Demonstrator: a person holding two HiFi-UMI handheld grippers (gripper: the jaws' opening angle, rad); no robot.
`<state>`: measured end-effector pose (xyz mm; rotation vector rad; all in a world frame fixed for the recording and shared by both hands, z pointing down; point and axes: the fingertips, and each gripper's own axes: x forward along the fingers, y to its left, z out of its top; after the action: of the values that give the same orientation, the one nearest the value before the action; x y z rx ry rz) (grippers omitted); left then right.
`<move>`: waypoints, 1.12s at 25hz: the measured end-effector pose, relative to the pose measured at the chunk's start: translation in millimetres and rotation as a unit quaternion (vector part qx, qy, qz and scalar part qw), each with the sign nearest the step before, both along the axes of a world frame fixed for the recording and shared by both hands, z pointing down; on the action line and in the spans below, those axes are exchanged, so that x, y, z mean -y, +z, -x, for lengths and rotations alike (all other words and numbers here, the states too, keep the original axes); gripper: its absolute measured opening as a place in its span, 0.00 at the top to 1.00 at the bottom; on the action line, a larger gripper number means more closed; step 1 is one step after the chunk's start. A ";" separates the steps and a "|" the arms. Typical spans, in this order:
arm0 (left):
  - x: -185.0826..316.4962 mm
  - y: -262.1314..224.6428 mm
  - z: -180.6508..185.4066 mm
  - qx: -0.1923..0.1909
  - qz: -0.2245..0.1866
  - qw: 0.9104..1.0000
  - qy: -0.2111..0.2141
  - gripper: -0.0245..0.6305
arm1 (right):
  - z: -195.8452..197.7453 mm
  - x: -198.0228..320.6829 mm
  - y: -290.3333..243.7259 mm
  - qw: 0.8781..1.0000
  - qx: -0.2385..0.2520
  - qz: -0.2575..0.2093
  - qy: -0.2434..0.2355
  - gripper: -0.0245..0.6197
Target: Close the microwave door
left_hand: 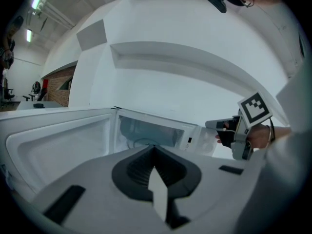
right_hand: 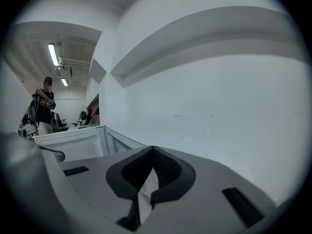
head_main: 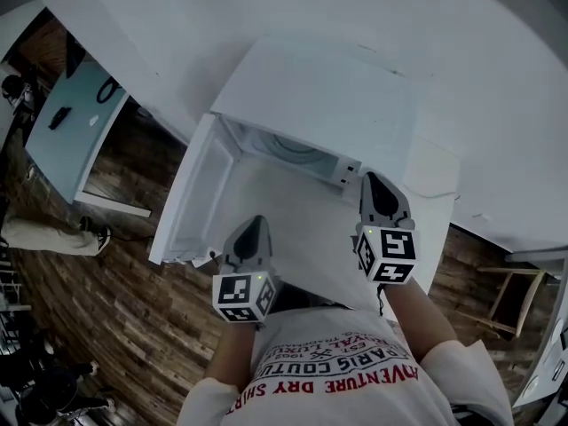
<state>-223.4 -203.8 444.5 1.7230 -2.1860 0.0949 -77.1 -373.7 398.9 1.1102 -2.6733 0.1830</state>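
The white microwave point(head_main: 330, 105) stands on a white counter point(head_main: 293, 238). Its door point(head_main: 193, 198) hangs wide open to the left and the cavity point(head_main: 293, 149) shows. My left gripper point(head_main: 256, 223) hovers in front of the open door's lower edge, apart from it, shut and empty. My right gripper point(head_main: 371, 181) is shut and empty too, with its tip close to the control panel point(head_main: 348, 169). The left gripper view shows the door point(left_hand: 58, 140), the cavity point(left_hand: 146, 133) and the right gripper point(left_hand: 210, 125). In the right gripper view the door point(right_hand: 73, 145) lies to the left.
A pale blue table point(head_main: 71, 122) stands at the far left on the wooden floor point(head_main: 106, 309), with a person's legs point(head_main: 44, 233) beside it. A wooden stool point(head_main: 510, 300) is at the right. A person point(right_hand: 45, 106) stands far off. White wall behind the microwave.
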 end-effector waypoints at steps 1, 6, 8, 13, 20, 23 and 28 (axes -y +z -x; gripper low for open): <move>-2.3 1.1 3.4 0.000 0.001 1.000 -0.003 0.97 | 0.7 0.3 -0.2 1.000 -0.001 -0.001 0.003 0.95; -19.4 6.3 22.4 0.005 0.009 0.999 -0.038 0.97 | 0.4 8.4 -0.2 1.000 0.020 0.010 0.013 0.95; -31.7 5.0 32.8 0.008 0.006 0.998 -0.062 0.97 | -0.3 10.6 0.6 1.000 0.015 -0.003 0.014 0.95; -82.8 1.6 60.7 0.014 -0.003 0.992 -0.127 0.97 | -2.6 7.3 1.3 0.999 0.003 -0.034 0.023 0.95; -170.7 7.0 87.4 0.023 0.011 0.976 -0.215 0.97 | -2.3 7.0 -0.6 0.999 0.009 -0.045 0.029 0.95; -202.7 13.7 105.5 0.029 0.022 0.970 -0.242 0.97 | -2.0 2.1 -3.6 0.998 0.007 -0.051 0.035 0.95; -231.9 20.9 140.5 0.047 0.020 0.959 -0.280 0.97 | 4.0 -3.4 -4.8 0.998 0.000 -0.058 0.036 0.95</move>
<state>-363.9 28.1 465.4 1.0382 -2.6323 0.0755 -81.1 -370.4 394.2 1.2421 -2.6750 0.0399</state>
